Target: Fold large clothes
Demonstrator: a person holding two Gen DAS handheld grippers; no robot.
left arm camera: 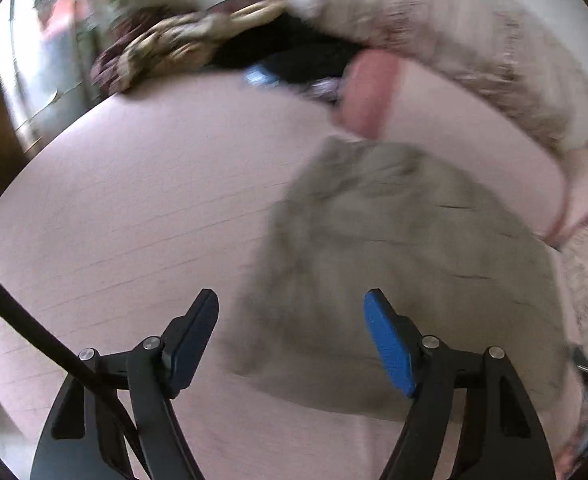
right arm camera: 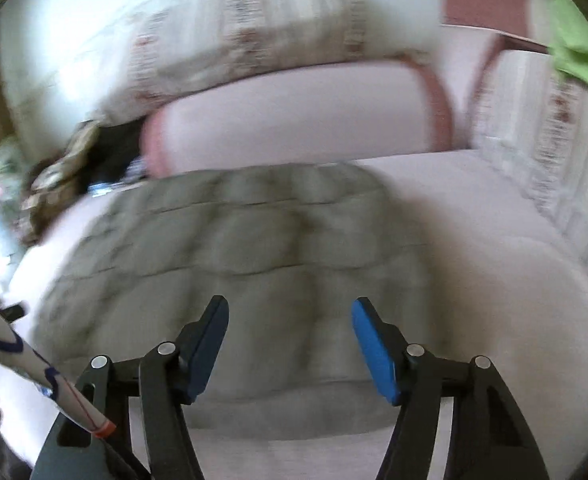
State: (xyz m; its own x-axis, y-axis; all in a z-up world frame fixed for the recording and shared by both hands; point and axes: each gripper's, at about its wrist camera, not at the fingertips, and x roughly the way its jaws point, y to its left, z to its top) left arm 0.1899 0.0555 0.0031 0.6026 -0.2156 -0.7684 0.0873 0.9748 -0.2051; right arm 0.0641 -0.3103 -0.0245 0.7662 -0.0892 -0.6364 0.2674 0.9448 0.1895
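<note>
A grey-green garment lies in a folded heap on a pink bed sheet. In the left wrist view it sits ahead and to the right. My left gripper is open and empty, above the garment's near left edge. In the right wrist view the same garment spreads wide across the middle. My right gripper is open and empty, hovering over the garment's near edge. Both views are blurred by motion.
A pink pillow and a floral quilt lie beyond the garment. A patterned dark cloth pile sits at the far left of the bed. A green cloth shows at the upper right. A window is at left.
</note>
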